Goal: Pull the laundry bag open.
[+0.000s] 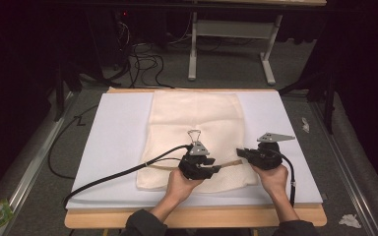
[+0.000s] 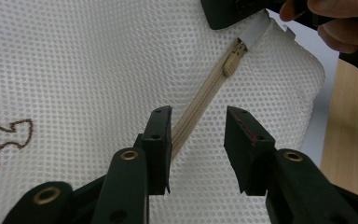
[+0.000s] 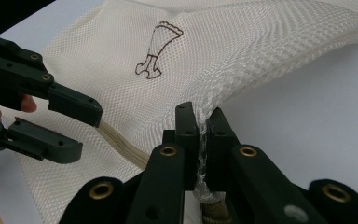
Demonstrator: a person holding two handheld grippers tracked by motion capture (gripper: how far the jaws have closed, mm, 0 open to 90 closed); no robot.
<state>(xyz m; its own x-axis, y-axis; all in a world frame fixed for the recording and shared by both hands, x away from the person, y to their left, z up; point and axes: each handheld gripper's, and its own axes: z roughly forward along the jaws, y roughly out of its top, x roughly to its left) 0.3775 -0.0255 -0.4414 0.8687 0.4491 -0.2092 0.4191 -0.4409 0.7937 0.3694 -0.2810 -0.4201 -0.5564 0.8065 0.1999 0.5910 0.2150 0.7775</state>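
The right tool (image 3: 200, 140) is clamped on the mesh at the end of the zip, its jaws pinched tight together with a fold of netting squeezed between them and the fabric lifted in a ridge behind. The left tool (image 2: 198, 135) stands apart, its two jaws straddling the zip (image 2: 205, 95) without pressing on it; one jaw lies right beside the tape, the other is off to the side over bare mesh. The slider (image 2: 231, 63) sits farther up the zip, near the right tool and clear of the left tool's jaws.

The thing in hand is a cream mesh bag (image 1: 197, 128) lying flat on a white pad (image 1: 113, 142) on the tabletop (image 1: 192, 216), with both tools at its near edge, where the zip runs.

The step looks like working the zip: the right tool anchors the bag's end while the left goes for the slider. The next move likely calls for sliding the left tool forward along the zip until its jaws bracket the slider or its pull, then closing squarely on that small tab and not on the mesh, while the right tool holds the fabric taut.
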